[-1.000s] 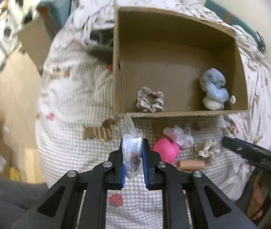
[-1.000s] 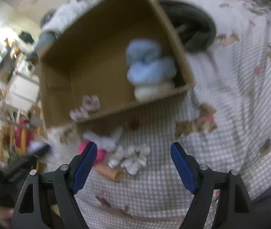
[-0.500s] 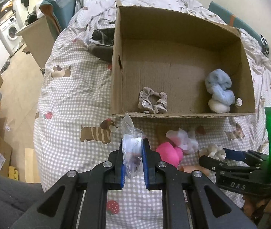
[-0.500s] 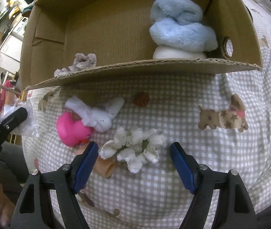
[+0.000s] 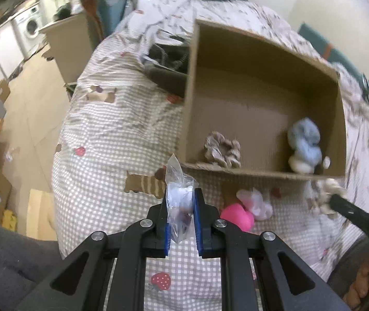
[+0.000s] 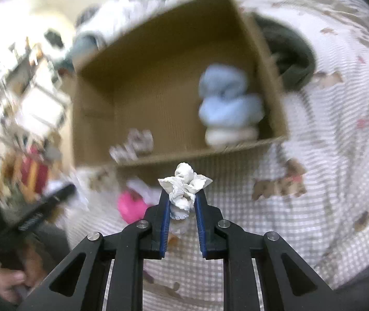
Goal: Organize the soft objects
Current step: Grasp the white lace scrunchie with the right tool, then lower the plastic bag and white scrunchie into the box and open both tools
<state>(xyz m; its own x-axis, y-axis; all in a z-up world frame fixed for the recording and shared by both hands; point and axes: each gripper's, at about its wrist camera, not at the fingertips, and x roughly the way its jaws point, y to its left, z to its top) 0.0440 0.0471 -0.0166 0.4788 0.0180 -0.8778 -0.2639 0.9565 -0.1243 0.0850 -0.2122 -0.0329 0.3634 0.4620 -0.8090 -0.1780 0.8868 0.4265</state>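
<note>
My left gripper (image 5: 180, 202) is shut on a clear plastic bag (image 5: 178, 197) with something white and blue inside, held above the checked bedspread in front of the cardboard box (image 5: 236, 46). My right gripper (image 6: 182, 199) is shut on a white ruffled scrunchie (image 6: 184, 184), lifted off the bed just before the box's (image 6: 143, 39) near wall. In the box lie a beige scrunchie (image 5: 222, 149) and a blue and white plush (image 5: 305, 142), which also shows in the right wrist view (image 6: 228, 106). A pink toy (image 5: 237, 216) and a white fabric piece (image 5: 257, 202) lie on the bed.
The bed (image 5: 101, 134) drops off to the floor (image 5: 26, 108) at the left. Dark clothing (image 5: 166, 62) lies behind the box's left side. The right gripper's arm (image 5: 358, 217) reaches in at the right of the left wrist view.
My right gripper has closed on the white scrunchie and lifted it off the bed. My left gripper still holds the bag and has shifted slightly left of the box.
</note>
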